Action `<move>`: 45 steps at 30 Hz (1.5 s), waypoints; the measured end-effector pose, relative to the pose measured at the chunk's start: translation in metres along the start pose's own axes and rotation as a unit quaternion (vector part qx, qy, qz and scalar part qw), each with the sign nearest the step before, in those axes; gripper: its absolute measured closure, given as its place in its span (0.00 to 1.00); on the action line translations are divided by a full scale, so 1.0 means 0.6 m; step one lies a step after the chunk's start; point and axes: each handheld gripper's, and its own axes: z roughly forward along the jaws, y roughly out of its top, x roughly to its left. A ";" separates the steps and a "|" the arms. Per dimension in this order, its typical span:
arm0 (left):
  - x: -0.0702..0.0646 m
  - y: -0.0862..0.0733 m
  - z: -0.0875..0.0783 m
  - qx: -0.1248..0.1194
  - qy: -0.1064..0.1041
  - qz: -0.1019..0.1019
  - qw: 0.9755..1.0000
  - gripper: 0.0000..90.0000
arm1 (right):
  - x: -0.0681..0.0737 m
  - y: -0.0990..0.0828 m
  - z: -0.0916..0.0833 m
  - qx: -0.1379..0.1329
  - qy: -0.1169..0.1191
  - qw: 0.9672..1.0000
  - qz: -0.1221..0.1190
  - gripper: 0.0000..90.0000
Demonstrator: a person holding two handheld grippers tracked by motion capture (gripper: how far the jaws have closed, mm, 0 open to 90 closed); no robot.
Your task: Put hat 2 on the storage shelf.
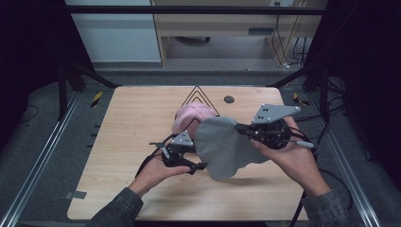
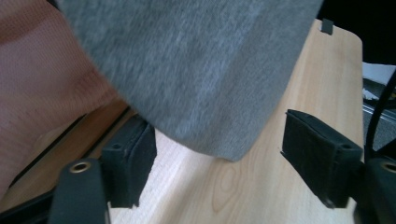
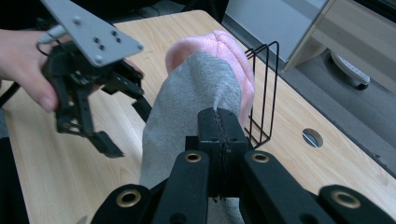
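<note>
The grey cloth (image 1: 227, 146) hung in the air over the middle of the wooden table (image 1: 123, 142), lifted by its far right edge and drooping toward the near side, its lowest fold clear of the tabletop with a shadow beneath it. The right gripper (image 1: 243, 128) had that far right edge pinched, its two jaws pressed together on the fabric; in the right gripper view the black pads (image 3: 219, 140) met with the grey cloth (image 3: 187, 112) falling away below and to the left of them. Just left of the cloth's near left edge sat the left gripper (image 1: 201, 166), jaws standing apart; in the left gripper view the cloth's rounded lower corner (image 2: 219, 140) hung between the two pads (image 2: 133, 158) without either pad touching it.

Behind the cloth, on the far side, lay a pink knitted item (image 1: 191, 118), partly covered by the grey fabric and touching it as far as the right gripper view showed. A black wire rack (image 1: 198, 97) stood upright at the far centre of the table, just beyond the pink item. A small dark round hole (image 1: 229, 99) lay near the far edge, right of the rack.

The near strip of tabletop and the whole left part lay bare, well apart from the cloth.
</note>
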 end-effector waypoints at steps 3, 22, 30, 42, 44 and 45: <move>0.004 0.007 0.006 0.000 -0.001 -0.001 1.000 0.59 | -0.002 0.003 0.003 -0.002 -0.001 1.000 0.002 1.00; -0.006 0.030 -0.057 -0.005 0.035 0.013 0.999 0.99 | -0.024 -0.013 0.004 -0.011 -0.013 0.999 0.029 1.00; -0.006 0.077 -0.140 -0.009 0.062 0.029 0.998 0.99 | -0.032 0.006 0.002 -0.040 -0.013 0.998 0.044 1.00; 0.027 0.159 -0.232 -0.016 0.109 0.043 0.993 0.99 | -0.068 0.056 0.000 -0.091 -0.013 0.992 0.082 1.00; 0.038 0.173 -0.240 -0.020 0.111 0.041 0.993 0.99 | -0.078 0.069 0.002 -0.095 -0.017 0.992 0.083 1.00; 0.044 0.180 -0.243 -0.024 0.116 0.041 0.992 0.99 | -0.083 0.074 0.004 -0.096 -0.019 0.992 0.084 1.00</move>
